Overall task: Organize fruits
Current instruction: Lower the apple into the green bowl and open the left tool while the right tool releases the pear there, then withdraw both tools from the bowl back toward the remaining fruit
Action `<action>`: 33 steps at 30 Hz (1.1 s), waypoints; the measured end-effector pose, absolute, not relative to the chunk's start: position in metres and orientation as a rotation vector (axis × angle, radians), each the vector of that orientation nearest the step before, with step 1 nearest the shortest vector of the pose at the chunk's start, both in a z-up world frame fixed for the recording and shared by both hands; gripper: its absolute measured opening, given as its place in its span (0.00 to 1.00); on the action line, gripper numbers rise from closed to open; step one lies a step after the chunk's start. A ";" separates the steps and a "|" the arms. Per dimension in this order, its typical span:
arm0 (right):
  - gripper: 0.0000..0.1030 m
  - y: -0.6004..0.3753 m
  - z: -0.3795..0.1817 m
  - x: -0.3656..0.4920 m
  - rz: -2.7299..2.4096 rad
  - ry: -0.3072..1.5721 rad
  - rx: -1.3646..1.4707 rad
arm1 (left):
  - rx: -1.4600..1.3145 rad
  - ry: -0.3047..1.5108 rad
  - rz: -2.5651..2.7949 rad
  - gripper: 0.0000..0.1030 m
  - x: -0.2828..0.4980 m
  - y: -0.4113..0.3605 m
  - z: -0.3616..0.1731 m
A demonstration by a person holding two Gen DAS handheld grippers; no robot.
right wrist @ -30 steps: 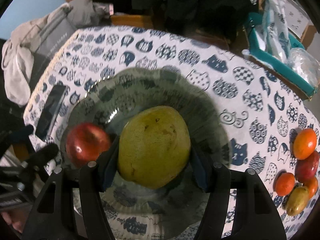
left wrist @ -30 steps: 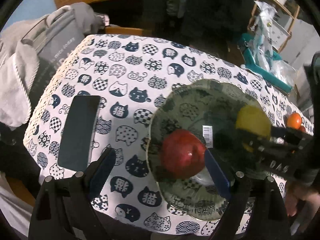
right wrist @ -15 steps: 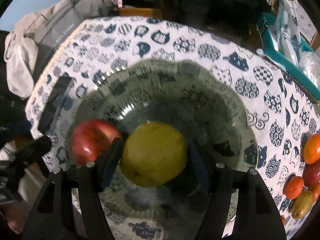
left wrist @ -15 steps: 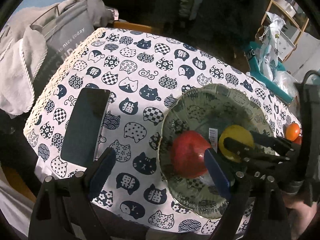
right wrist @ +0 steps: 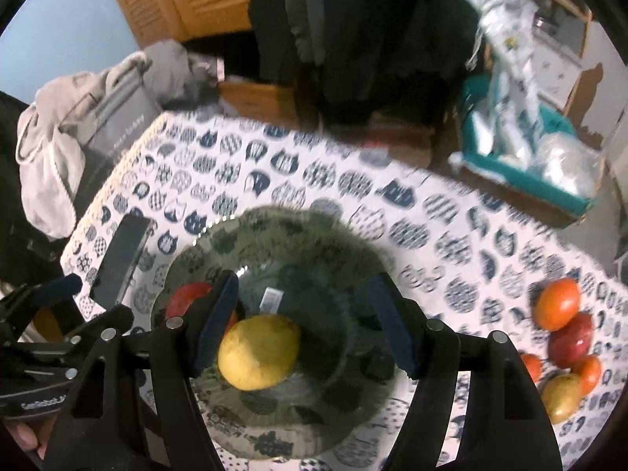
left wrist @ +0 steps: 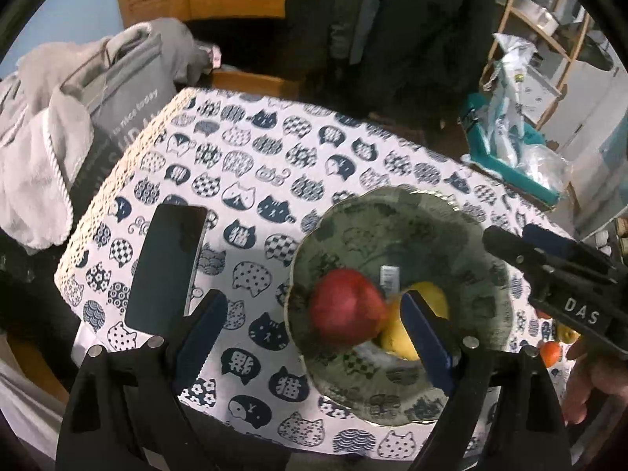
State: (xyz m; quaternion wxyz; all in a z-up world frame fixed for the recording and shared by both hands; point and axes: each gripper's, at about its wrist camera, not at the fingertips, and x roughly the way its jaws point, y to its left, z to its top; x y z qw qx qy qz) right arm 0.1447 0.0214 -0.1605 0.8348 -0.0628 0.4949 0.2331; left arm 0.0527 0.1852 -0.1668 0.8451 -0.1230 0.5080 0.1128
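Note:
A greenish glass bowl (left wrist: 463, 227) (right wrist: 333, 235) stands on the cat-print tablecloth. A red apple (left wrist: 345, 310) (right wrist: 184, 298) and a yellow pear (left wrist: 428, 302) (right wrist: 259, 353) lie in it side by side. My left gripper (left wrist: 314, 337) hovers open above the apple, its pads clear of the fruit. My right gripper (right wrist: 306, 329) is open above the bowl. The pear lies free below it, near the left pad. In the left wrist view the right gripper (left wrist: 549, 267) reaches in from the right over the bowl's rim.
A dark phone (left wrist: 165, 271) (right wrist: 121, 263) lies left of the bowl. Several loose fruits (right wrist: 561, 333), orange, red and yellow-green, sit on the cloth at the right. A grey bag with a towel (left wrist: 59, 157) is beyond the table's left edge, a teal tray with plastic bags (right wrist: 522, 149) behind.
My right gripper has opened off the pear and lifted; the pear now lies in the bowl beside the apple. The left gripper has also risen a little, still open.

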 end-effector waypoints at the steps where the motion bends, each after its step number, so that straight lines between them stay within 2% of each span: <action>1: 0.69 0.018 -0.153 0.142 0.489 1.028 -0.136 | -0.255 1.062 0.231 0.88 0.052 0.182 -0.162; 19: 0.69 -0.053 -0.070 0.094 0.391 0.804 -0.146 | -0.161 0.878 0.149 0.89 0.040 0.126 -0.091; 24: 0.73 -0.076 -0.052 0.078 0.373 0.752 -0.143 | -0.143 0.809 0.131 0.97 0.032 0.112 -0.069; 27: 0.78 -0.091 -0.044 0.070 0.360 0.731 -0.131 | -0.121 0.776 0.124 0.97 0.028 0.102 -0.058; 33: 0.80 -0.122 -0.030 0.056 0.316 0.697 -0.106 | -0.118 0.743 0.086 0.99 0.023 0.084 -0.043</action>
